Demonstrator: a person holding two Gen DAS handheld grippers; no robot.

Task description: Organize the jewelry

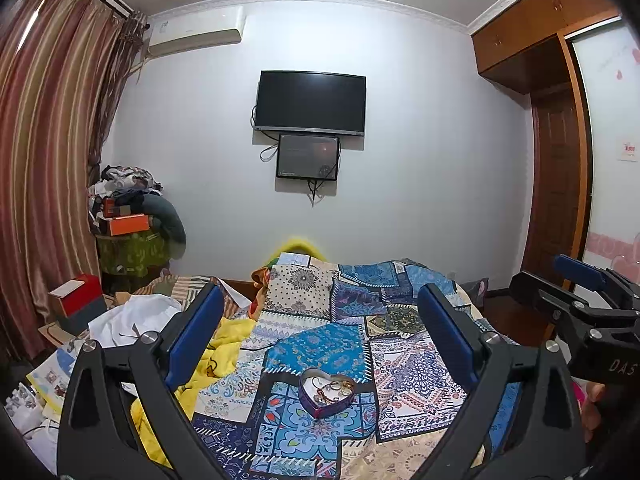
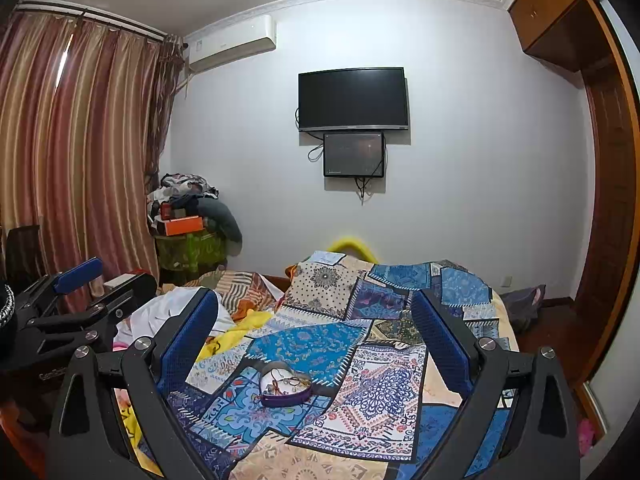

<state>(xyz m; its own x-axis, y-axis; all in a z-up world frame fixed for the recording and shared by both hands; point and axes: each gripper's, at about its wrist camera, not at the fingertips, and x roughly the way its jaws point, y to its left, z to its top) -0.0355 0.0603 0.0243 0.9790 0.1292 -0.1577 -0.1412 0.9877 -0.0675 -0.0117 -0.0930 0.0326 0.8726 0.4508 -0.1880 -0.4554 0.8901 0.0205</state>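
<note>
Heart-shaped box [image 1: 326,394], already holding jewelry [image 1: 332,388], is sitting on the bed's quilt [image 1: 320,344] at 6 o'clock; left tool [image 1: 320,344] and right tool [image 2: 314,346] are hovering spread, empty, awaiting approach.

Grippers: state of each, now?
Left gripper: open, holding nothing.
Right gripper: open, holding nothing.
Both are above the purple heart-shaped jewelry box.

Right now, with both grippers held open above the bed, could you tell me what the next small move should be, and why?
Probably lower the left gripper toward the purple heart-shaped box: it lies open on the patchwork bedspread with tangled jewelry inside, ahead of its empty jaws.
</note>
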